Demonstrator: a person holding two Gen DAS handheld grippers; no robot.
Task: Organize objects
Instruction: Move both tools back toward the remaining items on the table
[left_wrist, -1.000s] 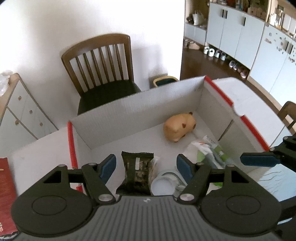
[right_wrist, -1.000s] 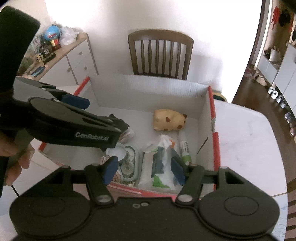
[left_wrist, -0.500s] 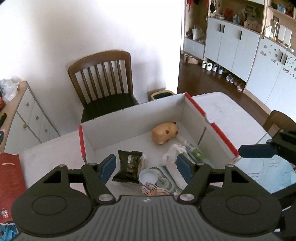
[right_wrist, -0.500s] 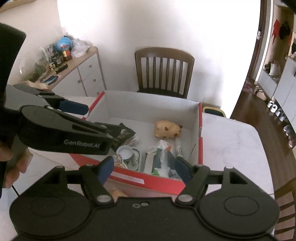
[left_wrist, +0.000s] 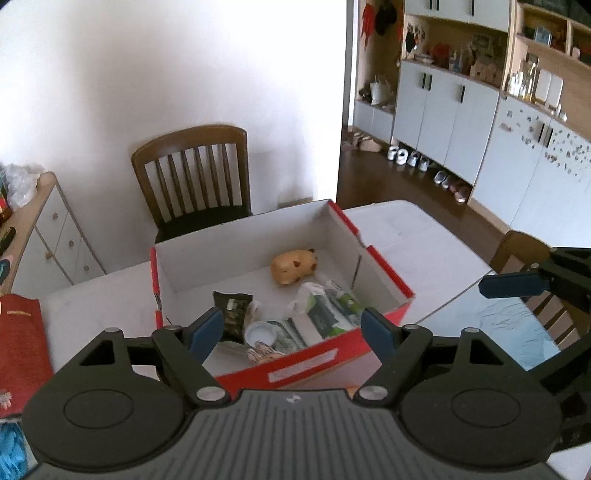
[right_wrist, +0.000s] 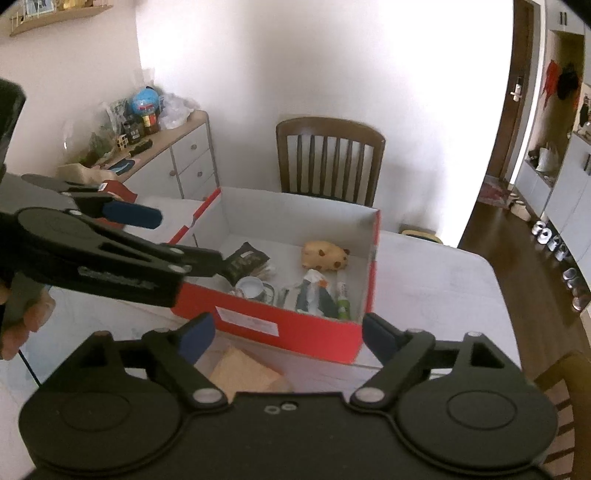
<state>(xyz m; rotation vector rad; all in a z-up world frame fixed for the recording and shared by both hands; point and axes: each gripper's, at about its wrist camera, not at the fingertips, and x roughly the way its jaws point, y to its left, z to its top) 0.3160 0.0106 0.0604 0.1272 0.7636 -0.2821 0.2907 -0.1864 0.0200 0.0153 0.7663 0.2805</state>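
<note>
Red box w/ white inside sitting on white tabletop, open top, lid off. Holding several things, all lying on box floor:
- tan animal-shaped toy toward far right corner, apart from the rest.
- dark snack packet near left wall, front half of box.
- round white lid/jar top just beside packet, close to front wall.
- white-green pouch + small green-capped tube along right wall, touching or overlapping; can't tell which.
- printed flat item at front wall, partly hidden, not identifiable.

Left tongs hovering above box's near edge, pointing down at an angle; blue pads spreading wider at this moment, nothing between them, gripping nothing. Also showing in rt wrist view at left side, over box's left front corner, hand on the handle.

Right tongs hovering short of box front wall, above tabletop; jaws opening too, empty, no contact w/ anything. One blue pad poking into left wrist view at right edge.

Brown paper-like piece lying on tabletop just in front of box, below rt tongs. Wooden chair standing behind box at wall. White drawer cabinet to left w/ clutter on top. Red flat item lying at tabletop's left edge.
</note>
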